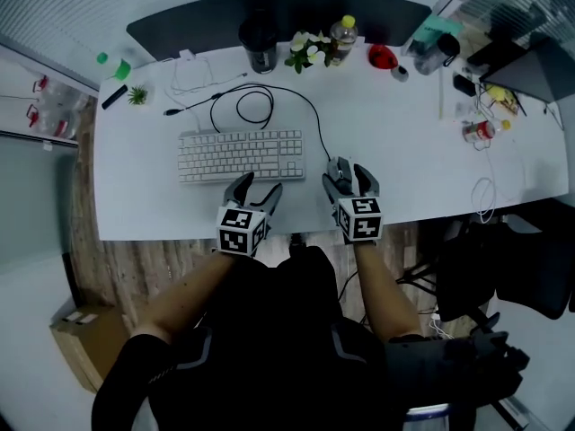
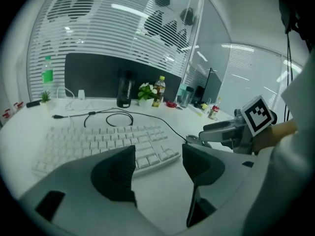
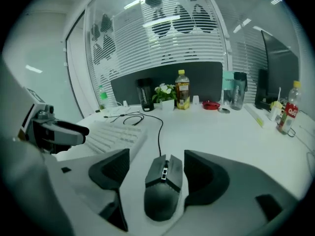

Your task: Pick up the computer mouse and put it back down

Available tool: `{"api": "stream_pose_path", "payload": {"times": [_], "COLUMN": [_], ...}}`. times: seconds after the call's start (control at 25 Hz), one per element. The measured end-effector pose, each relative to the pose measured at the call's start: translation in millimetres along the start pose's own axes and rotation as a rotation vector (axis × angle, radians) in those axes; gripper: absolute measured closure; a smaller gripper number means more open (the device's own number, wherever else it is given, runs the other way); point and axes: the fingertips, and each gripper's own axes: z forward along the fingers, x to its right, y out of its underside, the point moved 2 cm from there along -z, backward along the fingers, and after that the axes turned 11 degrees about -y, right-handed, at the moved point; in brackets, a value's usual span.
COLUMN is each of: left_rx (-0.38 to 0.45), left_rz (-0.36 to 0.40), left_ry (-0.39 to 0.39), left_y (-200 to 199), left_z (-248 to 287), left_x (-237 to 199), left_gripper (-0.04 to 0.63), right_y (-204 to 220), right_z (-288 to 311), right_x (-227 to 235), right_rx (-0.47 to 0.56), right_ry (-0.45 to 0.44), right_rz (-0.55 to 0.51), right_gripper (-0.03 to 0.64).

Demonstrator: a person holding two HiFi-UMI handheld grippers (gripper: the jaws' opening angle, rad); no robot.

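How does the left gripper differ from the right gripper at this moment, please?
The right gripper has the black mouse between its open jaws, not yet squeezed. The left gripper has only bare desk between its jaws. The left gripper sits just in front of the white keyboard, while the right gripper sits to the right of the keyboard. Both have open jaws and point toward the far side of the desk.

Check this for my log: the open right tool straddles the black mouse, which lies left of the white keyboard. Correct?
Wrong side: the head view shows the black mouse lying right of the white keyboard. The open right tool does straddle it.
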Motion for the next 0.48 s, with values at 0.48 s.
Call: {"api": "stream_pose_path", "payload": {"times": [0.48], "left_rx": [-0.058], "left_rz": [-0.008], "left_ry": [-0.002], "left_y": [56], "left_z": [19], "left_x": [9], "left_gripper": [0.313], "right_y": [53], "right_z": [18], "right_x": [10], "right_rx": [-0.085], "right_ry": [0.036], "right_rz": [-0.020], "right_gripper": [0.275]}}
